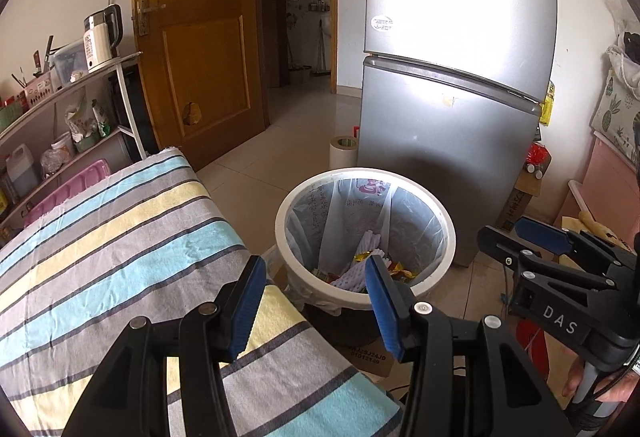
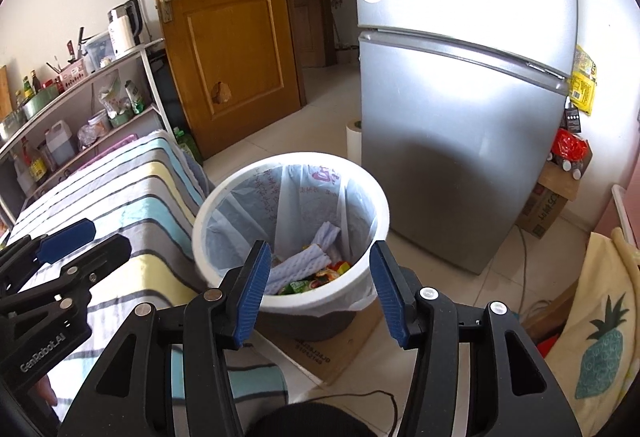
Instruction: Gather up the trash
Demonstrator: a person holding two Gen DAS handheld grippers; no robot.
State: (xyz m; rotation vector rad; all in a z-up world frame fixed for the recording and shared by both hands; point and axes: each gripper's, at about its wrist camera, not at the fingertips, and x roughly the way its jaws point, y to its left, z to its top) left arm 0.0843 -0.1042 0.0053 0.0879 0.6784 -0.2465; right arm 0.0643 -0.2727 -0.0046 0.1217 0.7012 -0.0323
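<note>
A white trash bin (image 1: 448, 233) with a clear plastic liner stands on the floor beside the table; it also shows in the right wrist view (image 2: 384, 221). Inside lie white foam netting (image 2: 316, 257) and colourful wrappers (image 2: 320, 279), also seen in the left wrist view (image 1: 402, 271). My left gripper (image 1: 316, 273) is open and empty, over the table's corner next to the bin. My right gripper (image 2: 318, 259) is open and empty, just above the bin's near rim. Each gripper shows in the other's view, the right one (image 1: 516, 237) and the left one (image 2: 80, 237).
A table with a striped cloth (image 1: 120, 237) is on the left. A silver fridge (image 1: 452, 97) stands behind the bin. A wooden door (image 1: 200, 37) and a cluttered shelf (image 1: 60, 109) are at the back left. Cardboard boxes (image 2: 548, 205) sit right of the fridge.
</note>
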